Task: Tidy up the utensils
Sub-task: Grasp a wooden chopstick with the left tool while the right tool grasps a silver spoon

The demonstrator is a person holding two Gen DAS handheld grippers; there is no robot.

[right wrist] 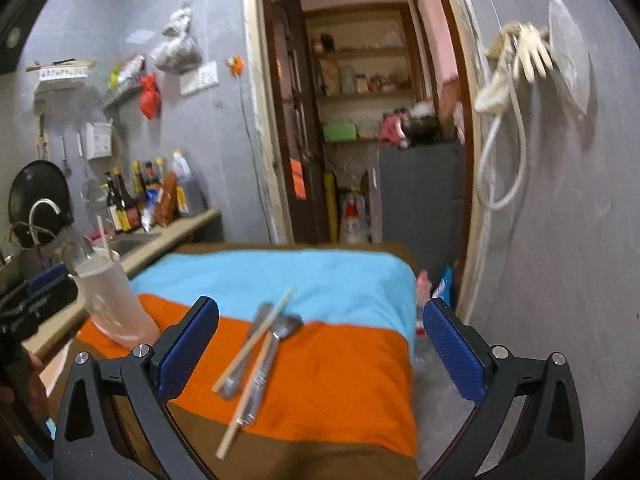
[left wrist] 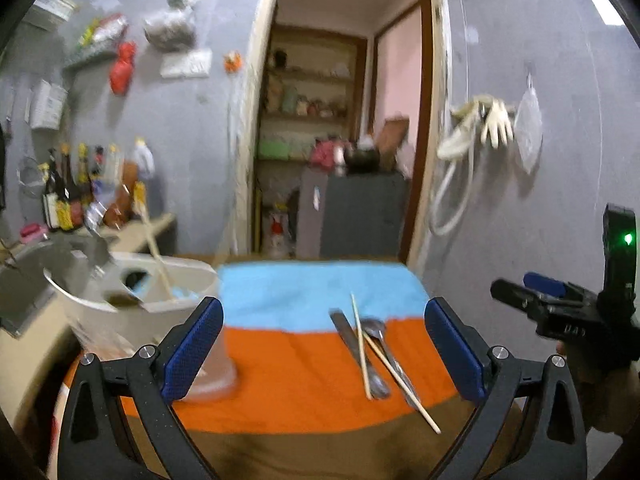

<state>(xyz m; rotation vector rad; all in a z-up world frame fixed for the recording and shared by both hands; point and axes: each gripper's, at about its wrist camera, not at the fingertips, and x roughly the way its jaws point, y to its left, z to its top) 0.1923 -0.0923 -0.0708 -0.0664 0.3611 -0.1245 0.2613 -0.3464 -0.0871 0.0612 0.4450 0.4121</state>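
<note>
Utensils [right wrist: 256,356] on cloth [right wrist: 340,380], hand-held grippers spread

The left gripper [left wrist: 324,344] is held above a striped cloth [left wrist: 304,364] with its jaws spread wide and nothing between them. On the orange band lie a knife [left wrist: 352,344], a spoon [left wrist: 380,344] and two chopsticks [left wrist: 362,356], overlapping one another. A white holder [left wrist: 132,312] stands at the cloth's left edge with one chopstick [left wrist: 156,256] leaning in it. The right gripper [left wrist: 520,292] is at the right edge, well apart from the utensils.
</note>
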